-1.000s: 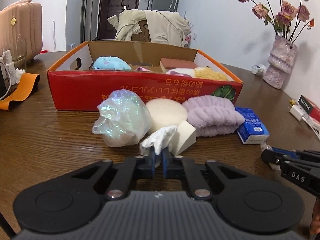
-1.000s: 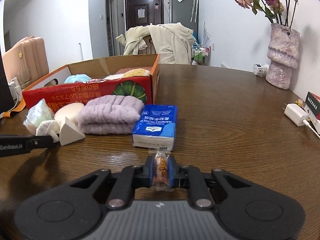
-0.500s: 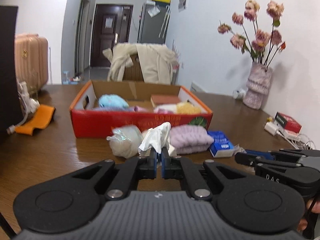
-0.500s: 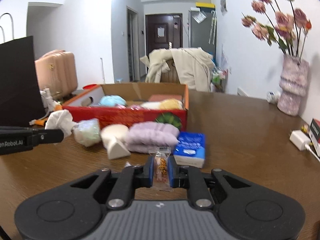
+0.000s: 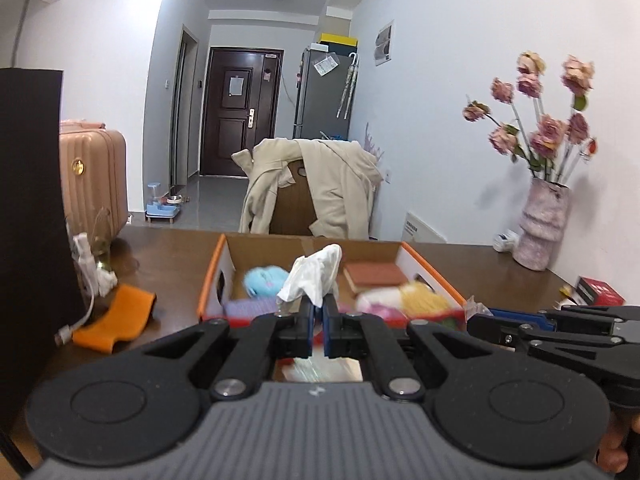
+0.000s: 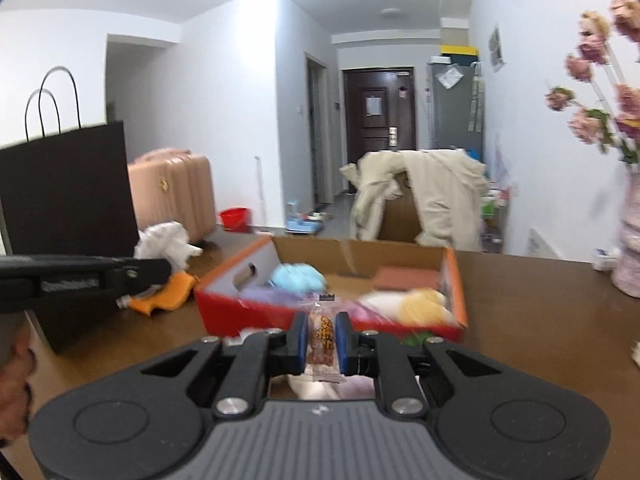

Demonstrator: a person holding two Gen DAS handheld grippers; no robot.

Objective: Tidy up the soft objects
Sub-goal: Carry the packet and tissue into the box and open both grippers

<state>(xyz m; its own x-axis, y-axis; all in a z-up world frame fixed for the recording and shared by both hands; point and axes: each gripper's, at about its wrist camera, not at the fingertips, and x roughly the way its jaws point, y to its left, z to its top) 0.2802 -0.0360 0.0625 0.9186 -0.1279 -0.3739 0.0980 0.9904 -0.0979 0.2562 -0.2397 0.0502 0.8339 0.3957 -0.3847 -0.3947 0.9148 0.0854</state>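
Observation:
My left gripper (image 5: 316, 312) is shut on a crumpled white tissue (image 5: 314, 276), held in the air in front of the red cardboard box (image 5: 212, 280). My right gripper (image 6: 322, 334) is shut on a small clear snack packet (image 6: 323, 340) with an orange filling, also lifted before the box (image 6: 320, 314). Inside the box lie a blue plush (image 5: 264, 280), a brown pad (image 5: 376, 274), a yellow sponge (image 5: 424, 300) and pale soft pieces. Each gripper shows in the other's view: the right one (image 5: 476, 322) at right, the left one with its tissue (image 6: 168, 242) at left.
A black paper bag (image 6: 68, 184) stands at the left on the brown table (image 6: 540, 320). An orange cloth (image 5: 116, 316) and a white cable lie beside it. A pink vase (image 5: 540, 228) with flowers stands at the right. A chair draped with a beige coat (image 5: 316, 188) is behind the box.
Both grippers have risen from the table top with their loads, and the view now looks over the box's front wall. The soft items in front of the box have dropped under the grippers.

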